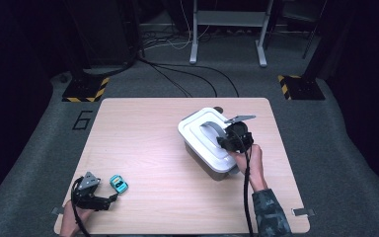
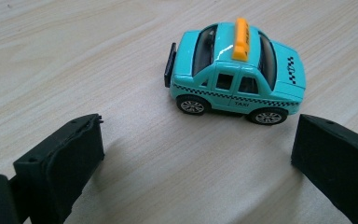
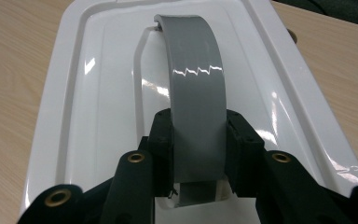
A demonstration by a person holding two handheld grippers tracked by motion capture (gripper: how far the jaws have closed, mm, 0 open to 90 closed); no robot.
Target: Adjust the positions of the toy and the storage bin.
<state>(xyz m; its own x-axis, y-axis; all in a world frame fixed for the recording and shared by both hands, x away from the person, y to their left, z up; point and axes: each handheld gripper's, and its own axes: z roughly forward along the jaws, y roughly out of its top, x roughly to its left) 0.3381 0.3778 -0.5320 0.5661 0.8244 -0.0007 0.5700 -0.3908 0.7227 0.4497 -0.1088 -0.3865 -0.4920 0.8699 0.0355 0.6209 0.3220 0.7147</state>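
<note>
A grey storage box with a white lid (image 1: 201,134) sits right of the table's centre. Its grey arched handle (image 3: 197,84) rises from the lid (image 3: 98,93). My right gripper (image 3: 198,144) is shut on the near end of that handle, one jaw on each side; in the high view the right gripper (image 1: 231,139) sits over the lid's right part. A small turquoise toy taxi (image 2: 237,74) with an orange roof sign stands on the wood. My left gripper (image 2: 191,158) is open just short of it, jaws wide apart. From above, the left gripper (image 1: 109,199) lies beside the taxi (image 1: 119,183) near the front left corner.
The wooden table (image 1: 143,148) stands on grey carpet. Behind it are cables, stand legs (image 1: 195,47) and two black-yellow striped bases (image 1: 85,91). A person's hand and camouflage sleeve (image 1: 269,210) come in at the bottom right.
</note>
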